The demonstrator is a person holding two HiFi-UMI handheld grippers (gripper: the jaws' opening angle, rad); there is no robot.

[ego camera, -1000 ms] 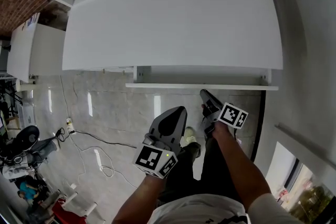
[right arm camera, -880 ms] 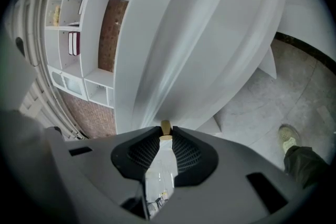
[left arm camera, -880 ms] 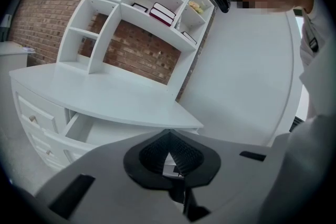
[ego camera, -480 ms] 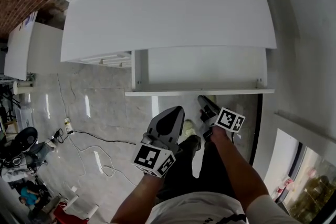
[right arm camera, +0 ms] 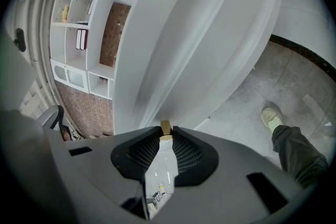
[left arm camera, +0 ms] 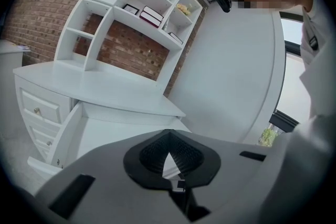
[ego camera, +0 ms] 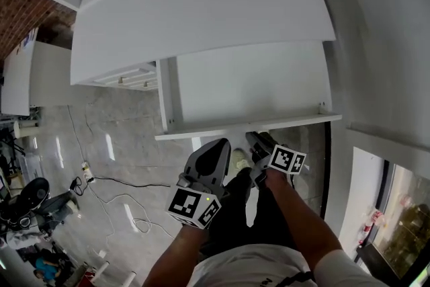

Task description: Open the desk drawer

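Note:
The white desk [ego camera: 201, 3] has its wide drawer [ego camera: 248, 87] pulled far out, its bare inside showing. The drawer's front panel [ego camera: 222, 130] lies just ahead of both grippers. My right gripper [ego camera: 256, 142] is under that front edge, shut on a small tan drawer knob [right arm camera: 165, 127], which sits pinched between its jaw tips. My left gripper [ego camera: 224, 144] hangs beside it to the left, below the panel, with its jaws together and nothing in them. In the left gripper view the open drawer [left arm camera: 105, 134] shows below the desk top [left arm camera: 94, 86].
A white shelf hutch [left arm camera: 142, 8] stands on the desk against a brick wall. Small side drawers [left arm camera: 39, 113] are at the desk's left. The person's legs and a shoe [right arm camera: 272, 117] are below the drawer. Cables [ego camera: 127, 201] trail on the marble floor; a wall [ego camera: 383, 44] closes the right.
The drawer has slid out from nearly closed to wide open. Both grippers have moved back toward the person's body, the right one staying at the drawer's front edge.

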